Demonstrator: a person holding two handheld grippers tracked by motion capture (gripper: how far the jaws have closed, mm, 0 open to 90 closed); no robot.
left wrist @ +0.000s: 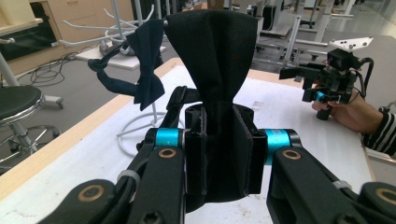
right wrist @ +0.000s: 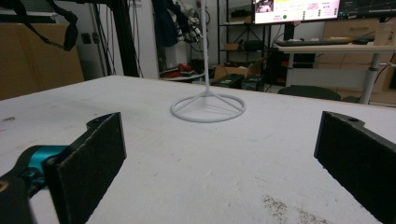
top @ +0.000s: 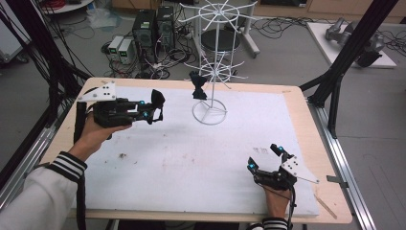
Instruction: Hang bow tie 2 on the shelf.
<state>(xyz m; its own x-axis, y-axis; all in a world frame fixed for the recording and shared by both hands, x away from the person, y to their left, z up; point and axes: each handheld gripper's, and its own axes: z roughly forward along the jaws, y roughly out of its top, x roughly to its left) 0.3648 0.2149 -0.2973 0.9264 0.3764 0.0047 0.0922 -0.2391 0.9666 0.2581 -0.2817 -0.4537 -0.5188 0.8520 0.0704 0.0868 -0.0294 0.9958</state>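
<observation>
left tongs (left wrist: pixel 219 154): clamped on the knot of a black bow tie (left wrist: pixel 212 56); the upper wing fans out above the jaws and the rest hangs below, held above the table's left side.
right tongs (right wrist: pixel 219 158): jaws wide apart, nothing between them, low over the white mat (top: pixel 201 158) at the near right, at about 4 o'clock from the stand.
risk 1: the grip is on the knot only, so the floppy wings could catch a wire arm of the white stand (top: pixel 210 72) and tug it; the light ring base (top: pixel 209 114) may tip.
risk 2: if the loop misses the hook, the tie drops on release.
risk 3: a navy bow tie (left wrist: pixel 147 65) already hangs there and a bump could knock it off.
tie vs tongs: between the left jaws; stand at about 3 o'clock from the left tongs in the high view, well apart.
tie vs right tongs: well apart, at about 10 o'clock.
</observation>
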